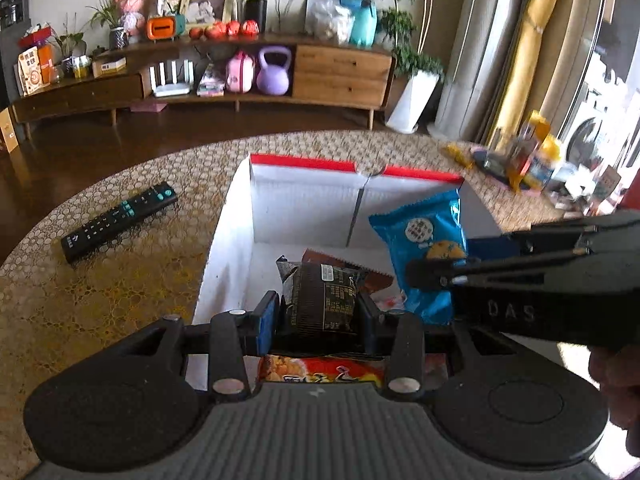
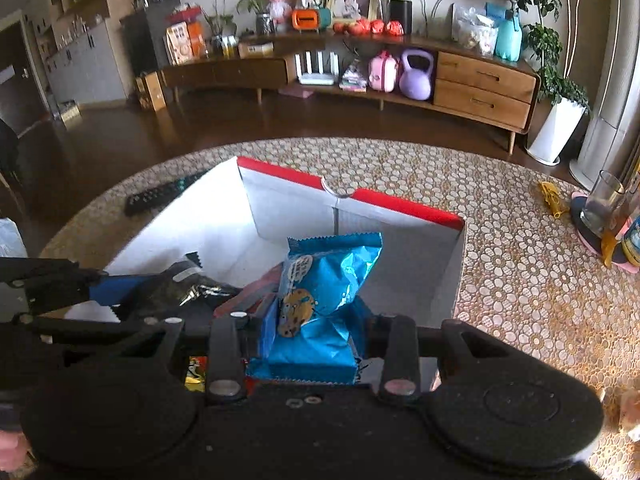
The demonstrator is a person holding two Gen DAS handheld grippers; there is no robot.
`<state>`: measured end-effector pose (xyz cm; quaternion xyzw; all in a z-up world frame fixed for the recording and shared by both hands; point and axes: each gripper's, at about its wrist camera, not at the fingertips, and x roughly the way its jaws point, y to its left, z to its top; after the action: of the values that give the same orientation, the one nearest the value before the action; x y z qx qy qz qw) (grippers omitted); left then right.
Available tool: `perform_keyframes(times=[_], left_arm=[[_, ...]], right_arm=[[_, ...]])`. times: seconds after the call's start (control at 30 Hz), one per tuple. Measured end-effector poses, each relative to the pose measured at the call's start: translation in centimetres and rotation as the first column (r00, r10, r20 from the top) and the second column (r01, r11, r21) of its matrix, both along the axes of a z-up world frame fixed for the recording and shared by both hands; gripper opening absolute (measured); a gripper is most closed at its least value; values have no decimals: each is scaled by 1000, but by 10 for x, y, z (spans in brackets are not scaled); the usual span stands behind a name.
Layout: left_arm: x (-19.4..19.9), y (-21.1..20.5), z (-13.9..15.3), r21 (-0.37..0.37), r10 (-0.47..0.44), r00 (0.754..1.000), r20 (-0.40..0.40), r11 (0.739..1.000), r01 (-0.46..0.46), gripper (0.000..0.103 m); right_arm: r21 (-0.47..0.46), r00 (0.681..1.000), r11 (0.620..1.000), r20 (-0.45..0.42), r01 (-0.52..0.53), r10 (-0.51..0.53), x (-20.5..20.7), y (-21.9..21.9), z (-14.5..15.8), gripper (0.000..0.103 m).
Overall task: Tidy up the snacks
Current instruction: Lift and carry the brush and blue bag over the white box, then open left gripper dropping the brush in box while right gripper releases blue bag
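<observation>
Over a round counter (image 2: pixel 500 240) covered in a pebbled, lace-patterned cloth, we see two grippers working above an open white box (image 1: pixel 224 248) with a red rim. The left gripper (image 1: pixel 318 314) has its blue-padded fingers drawn in and clamped on one black snack packet (image 1: pixel 320 300), a crinkled foil pouch with fine print, held just over the near side of the box. The right gripper (image 2: pixel 312 332) has its fingers pressed tight on one blue cookie packet (image 2: pixel 320 292), glossy foil with a serrated top edge and a chip-cookie picture, also held above the box interior.

We count at least two more packets lying in the box: a brown one (image 1: pixel 372 276) behind the black packet and a red-and-yellow one (image 1: pixel 320 370) beneath the left gripper. One black remote control (image 1: pixel 120 220), long and flat with teal buttons, lies on the counter toward its left edge. One clear glass tumbler (image 2: pixel 604 204) stands on a coaster at the counter's right edge.
</observation>
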<state>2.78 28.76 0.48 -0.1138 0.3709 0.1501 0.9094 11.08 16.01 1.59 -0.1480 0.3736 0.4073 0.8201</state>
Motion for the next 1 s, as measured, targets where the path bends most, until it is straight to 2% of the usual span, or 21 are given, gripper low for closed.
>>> perform_keyframes(times=[0.13,0.33,0.5,0.67,0.77,0.83,0.93,1.0], left_arm=[[4,0,-7,7,5,999,-41,1000,-4,41],[3,-2,-5,26,7,999,-49,1000,-5,42],[-7,-7,4,36,27,1000,-10,999,-26,59],[-16,-21,15,54,18,999,27,998,-19,66],[-22,-32,22,66,13,999,52,998,-16,66],[-26,-38,26,72,16,997,70,997,-21,67],[-30,-51,33,71,12,994,112,997,-20,73],[-31,-59,36,69,3,991,131,998,-12,74]], right_arm=[[-28,1000,1000,5,5,-4,1,2,-6,37],[-35,998,999,64,1,1,-12,-3,-3,41],[-19,990,1000,142,15,-12,-22,-17,7,43],[29,985,999,168,35,-39,-27,-40,15,49],[61,983,997,173,49,-59,-30,-54,20,52],[87,980,994,182,62,-77,-32,-67,24,59],[124,976,988,189,87,-110,-35,-87,28,59],[142,971,984,196,108,-135,-37,-101,30,60]])
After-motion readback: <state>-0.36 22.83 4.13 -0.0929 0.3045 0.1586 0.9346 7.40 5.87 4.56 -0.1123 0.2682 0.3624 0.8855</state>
